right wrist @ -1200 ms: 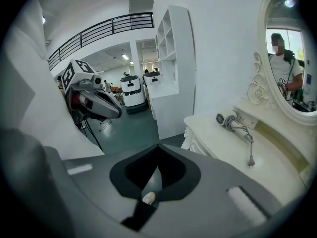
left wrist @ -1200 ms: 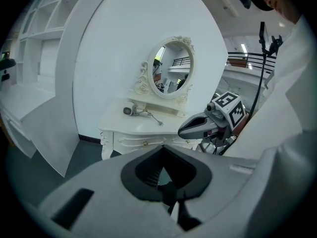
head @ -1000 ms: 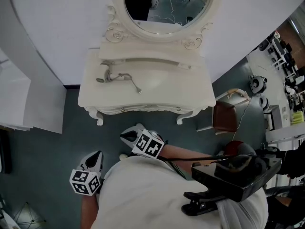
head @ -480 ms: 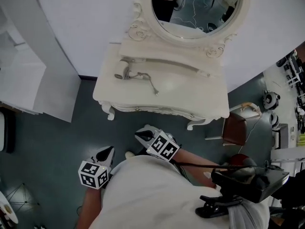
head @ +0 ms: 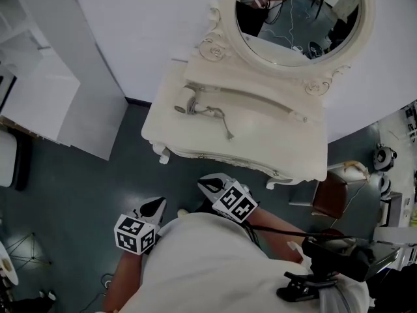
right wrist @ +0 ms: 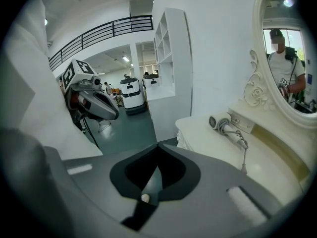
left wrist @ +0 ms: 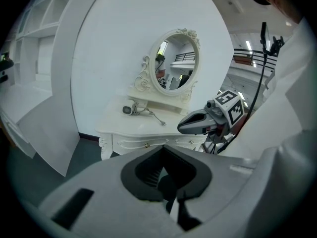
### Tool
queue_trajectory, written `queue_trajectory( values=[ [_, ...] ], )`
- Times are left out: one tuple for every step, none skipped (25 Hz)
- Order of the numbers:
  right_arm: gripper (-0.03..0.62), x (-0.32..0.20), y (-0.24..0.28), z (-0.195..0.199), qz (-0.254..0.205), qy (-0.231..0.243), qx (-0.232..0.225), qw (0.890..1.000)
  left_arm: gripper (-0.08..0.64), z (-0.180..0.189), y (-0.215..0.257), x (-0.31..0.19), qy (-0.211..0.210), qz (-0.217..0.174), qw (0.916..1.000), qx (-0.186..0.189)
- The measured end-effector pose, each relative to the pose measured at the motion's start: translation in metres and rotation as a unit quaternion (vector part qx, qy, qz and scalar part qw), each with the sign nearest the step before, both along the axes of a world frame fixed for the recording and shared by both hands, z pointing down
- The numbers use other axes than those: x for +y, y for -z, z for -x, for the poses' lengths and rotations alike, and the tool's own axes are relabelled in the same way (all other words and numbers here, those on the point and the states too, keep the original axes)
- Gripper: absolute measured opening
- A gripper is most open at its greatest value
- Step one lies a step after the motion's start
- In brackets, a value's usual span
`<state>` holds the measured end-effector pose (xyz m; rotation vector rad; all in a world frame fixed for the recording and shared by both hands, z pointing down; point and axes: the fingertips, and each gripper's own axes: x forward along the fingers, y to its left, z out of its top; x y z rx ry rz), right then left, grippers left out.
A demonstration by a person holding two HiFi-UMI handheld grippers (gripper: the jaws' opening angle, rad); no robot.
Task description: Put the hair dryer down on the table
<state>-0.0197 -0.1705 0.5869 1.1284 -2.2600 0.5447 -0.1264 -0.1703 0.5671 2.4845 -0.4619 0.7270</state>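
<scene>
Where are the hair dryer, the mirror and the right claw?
Hair dryer [head: 188, 101]: head view, on its round barrel.
Mirror [head: 296, 15]: head view, on the glass.
Right claw [head: 203, 184]: head view, at its closed tips.

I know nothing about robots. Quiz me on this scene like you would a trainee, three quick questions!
1. True or false: the hair dryer lies on the white table, and neither gripper touches it.
2. What stands at the back of the table? A: a lamp. B: an oval mirror. C: a basket.
3. Fill in: the jaws of the left gripper and of the right gripper are both ____ , with nothing between them.

Key: 1 true; 2 B; 3 shut.
</scene>
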Motion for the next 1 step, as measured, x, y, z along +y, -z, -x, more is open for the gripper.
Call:
queue_trajectory(
  values=[
    [-0.002, -0.0040, -0.0004, -0.0042, 0.000, 0.000, 0.001, 1.000, 0.003, -0.0034, 0.0005, -0.0040, 0.000, 0.000, 1.0000, -0.001]
  ],
)
